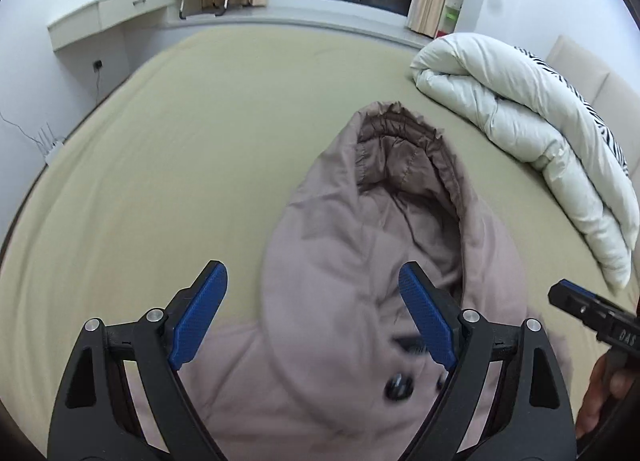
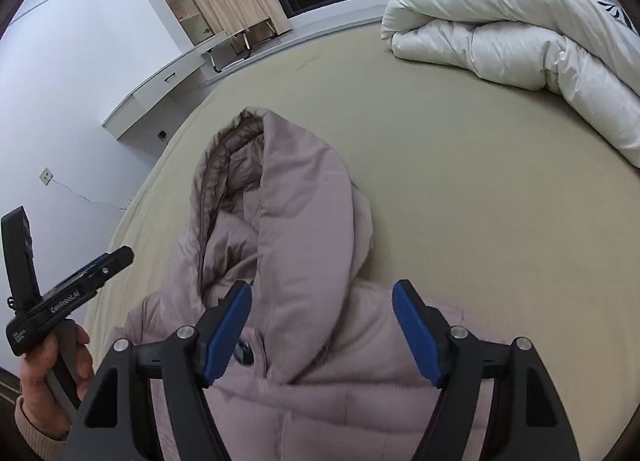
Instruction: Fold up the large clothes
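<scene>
1. While the padded jacket lies spread on the bed with its hood stretched away from us, we judge the folding barely begun: the hood is still extended and no folded edge shows in either view.
2. We cannot see the sleeves or the lower hem, so we cannot say whether anything has been tucked in below the shoulders.
3. What remains, as far as we can tell, is bringing the hood down onto the body and then doubling the body itself.
4. Our left gripper hangs above the base of the hood with its jaws spread wide and nothing between the blue pads; the fabric lies beneath them, not pinched.
5. Our right gripper is likewise released, poised over the collar where hood meets shoulders, with a dark snap button just beside its left pad.
6. Each tool appears at the edge of the other's view, held in a hand, so the two sit close together on either side of the hood.
7. A rolled white duvet rests well apart, toward the headboard.
</scene>
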`<state>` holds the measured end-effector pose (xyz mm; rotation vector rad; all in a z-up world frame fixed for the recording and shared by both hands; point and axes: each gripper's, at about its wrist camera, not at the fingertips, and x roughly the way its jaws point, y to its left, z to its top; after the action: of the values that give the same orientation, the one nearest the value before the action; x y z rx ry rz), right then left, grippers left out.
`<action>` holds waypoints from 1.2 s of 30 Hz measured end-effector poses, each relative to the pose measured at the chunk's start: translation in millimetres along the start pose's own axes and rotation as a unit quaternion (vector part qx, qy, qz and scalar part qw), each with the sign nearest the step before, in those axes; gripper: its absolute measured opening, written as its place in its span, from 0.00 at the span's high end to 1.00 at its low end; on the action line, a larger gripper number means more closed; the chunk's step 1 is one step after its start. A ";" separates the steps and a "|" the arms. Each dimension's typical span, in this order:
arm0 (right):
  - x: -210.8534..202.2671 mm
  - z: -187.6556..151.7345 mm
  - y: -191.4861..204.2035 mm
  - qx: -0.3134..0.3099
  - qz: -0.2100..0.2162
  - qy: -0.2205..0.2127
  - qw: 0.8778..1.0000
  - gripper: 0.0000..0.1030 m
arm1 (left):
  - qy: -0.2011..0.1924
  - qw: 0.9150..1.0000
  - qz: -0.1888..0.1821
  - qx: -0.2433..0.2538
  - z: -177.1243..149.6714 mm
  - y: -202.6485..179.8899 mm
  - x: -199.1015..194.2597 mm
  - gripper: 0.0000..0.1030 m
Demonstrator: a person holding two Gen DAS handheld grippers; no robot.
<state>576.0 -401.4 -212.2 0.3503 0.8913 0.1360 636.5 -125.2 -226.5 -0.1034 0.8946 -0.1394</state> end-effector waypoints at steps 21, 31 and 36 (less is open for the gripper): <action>124.1 74.7 40.8 -0.029 -0.053 0.055 0.997 0.86 | 0.006 1.000 0.008 0.003 49.8 -8.6 85.7 0.92; -47.0 -12.0 34.5 -0.031 0.006 -0.081 0.996 0.88 | -0.100 0.994 -0.050 -0.017 -52.2 27.6 -97.8 0.93; -101.9 -110.0 27.4 -0.015 0.016 -0.084 0.996 0.88 | -0.090 0.993 -0.072 -0.034 -143.6 29.8 -153.9 0.93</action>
<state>427.3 -375.7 -190.9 0.3420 0.7172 0.1469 431.4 -75.1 -201.8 -0.2402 0.7110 -0.2310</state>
